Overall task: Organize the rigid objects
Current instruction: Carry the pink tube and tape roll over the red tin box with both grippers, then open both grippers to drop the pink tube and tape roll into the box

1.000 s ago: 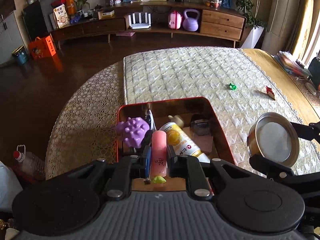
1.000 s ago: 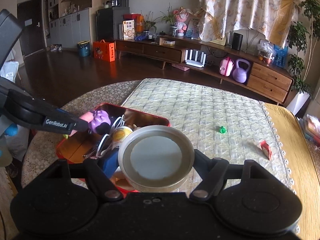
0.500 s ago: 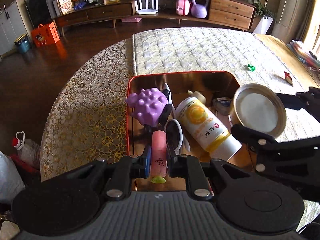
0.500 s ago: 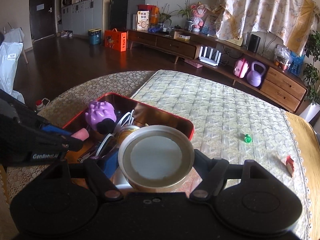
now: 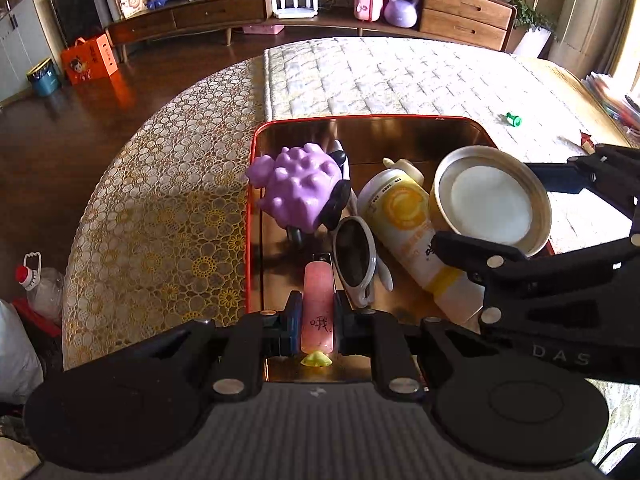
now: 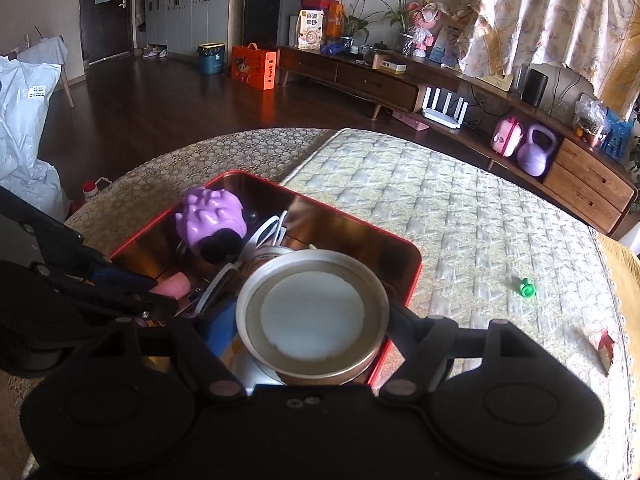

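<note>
My left gripper (image 5: 317,312) is shut on a pink stick with a yellow-green end (image 5: 317,304), held low inside the red tin tray (image 5: 253,216). In the tray lie a purple bumpy toy (image 5: 298,186), white sunglasses (image 5: 355,258) and a yellow-labelled bottle (image 5: 404,224). My right gripper (image 6: 314,312) is shut on a round metal tin with a white inside (image 6: 312,310), held over the tray's right side; the same round tin (image 5: 490,200) shows in the left wrist view. The left gripper (image 6: 132,292) appears at the left of the right wrist view.
The tray (image 6: 416,264) sits on a round table with a lace cloth (image 5: 160,208) and a quilted mat (image 5: 400,76). A small green piece (image 6: 526,287) and a red scrap (image 6: 605,346) lie on the mat to the right. A low wooden sideboard (image 5: 280,4) stands beyond the floor.
Both grippers have sunk toward the tray. The pink stick has come down into the tray beside the sunglasses. The round tin has shifted left over the tray's right side.
</note>
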The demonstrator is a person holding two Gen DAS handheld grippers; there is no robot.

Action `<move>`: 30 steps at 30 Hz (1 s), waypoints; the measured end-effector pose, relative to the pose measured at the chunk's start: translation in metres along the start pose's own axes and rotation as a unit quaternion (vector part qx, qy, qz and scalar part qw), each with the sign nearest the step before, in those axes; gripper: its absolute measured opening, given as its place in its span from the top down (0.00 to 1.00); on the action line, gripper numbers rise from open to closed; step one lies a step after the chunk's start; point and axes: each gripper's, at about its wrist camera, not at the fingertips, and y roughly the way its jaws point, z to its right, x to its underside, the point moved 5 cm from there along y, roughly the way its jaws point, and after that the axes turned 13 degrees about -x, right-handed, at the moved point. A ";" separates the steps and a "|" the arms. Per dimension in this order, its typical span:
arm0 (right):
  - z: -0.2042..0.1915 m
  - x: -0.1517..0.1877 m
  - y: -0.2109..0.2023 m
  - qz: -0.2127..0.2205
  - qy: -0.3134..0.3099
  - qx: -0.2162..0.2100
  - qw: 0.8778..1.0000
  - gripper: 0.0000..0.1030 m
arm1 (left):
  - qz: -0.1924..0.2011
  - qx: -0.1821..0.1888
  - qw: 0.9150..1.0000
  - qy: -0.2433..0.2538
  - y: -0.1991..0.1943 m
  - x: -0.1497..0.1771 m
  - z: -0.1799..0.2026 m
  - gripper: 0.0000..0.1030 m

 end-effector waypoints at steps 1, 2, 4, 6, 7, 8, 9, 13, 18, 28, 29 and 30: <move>0.001 0.000 0.000 0.001 0.004 -0.003 1.000 0.26 | 0.000 0.003 1.000 0.001 0.001 0.000 0.001 0.85; 0.002 0.000 -0.001 0.002 0.007 -0.004 1.000 0.27 | 0.000 0.005 1.000 0.001 0.001 0.001 0.001 0.85; 0.003 -0.001 -0.001 0.003 0.007 -0.004 1.000 0.26 | 0.005 0.003 1.000 0.005 0.001 0.002 0.003 0.85; 0.004 0.000 -0.002 0.004 0.006 -0.002 1.000 0.26 | 0.006 0.005 1.000 0.008 0.001 0.002 0.004 0.85; 0.004 0.000 -0.002 0.004 0.007 -0.001 1.000 0.26 | 0.005 0.007 1.000 0.008 0.001 0.002 0.005 0.85; 0.005 0.000 -0.003 0.005 0.009 -0.002 1.000 0.26 | 0.004 0.010 1.000 0.007 0.001 0.003 0.005 0.85; 0.005 0.001 -0.003 0.007 0.011 -0.002 1.000 0.24 | 0.004 0.011 1.000 0.006 0.001 0.003 0.005 0.85; 0.005 0.003 -0.008 0.010 0.017 -0.001 1.000 0.23 | 0.003 0.023 1.000 0.009 0.001 0.004 0.006 0.85; 0.003 0.008 -0.015 0.012 0.023 -0.006 1.000 0.23 | 0.001 0.028 1.000 0.005 -0.001 0.006 0.006 0.85; -0.002 0.011 -0.045 0.027 0.051 -0.019 0.998 0.19 | 0.005 0.039 0.999 -0.004 -0.015 0.008 0.006 0.84; -0.002 0.012 -0.049 0.030 0.055 -0.022 0.998 0.19 | 0.008 0.039 0.999 -0.004 -0.018 0.008 0.006 0.84; -0.003 0.012 -0.053 0.034 0.060 -0.025 0.997 0.19 | 0.011 0.039 0.999 -0.004 -0.021 0.008 0.006 0.84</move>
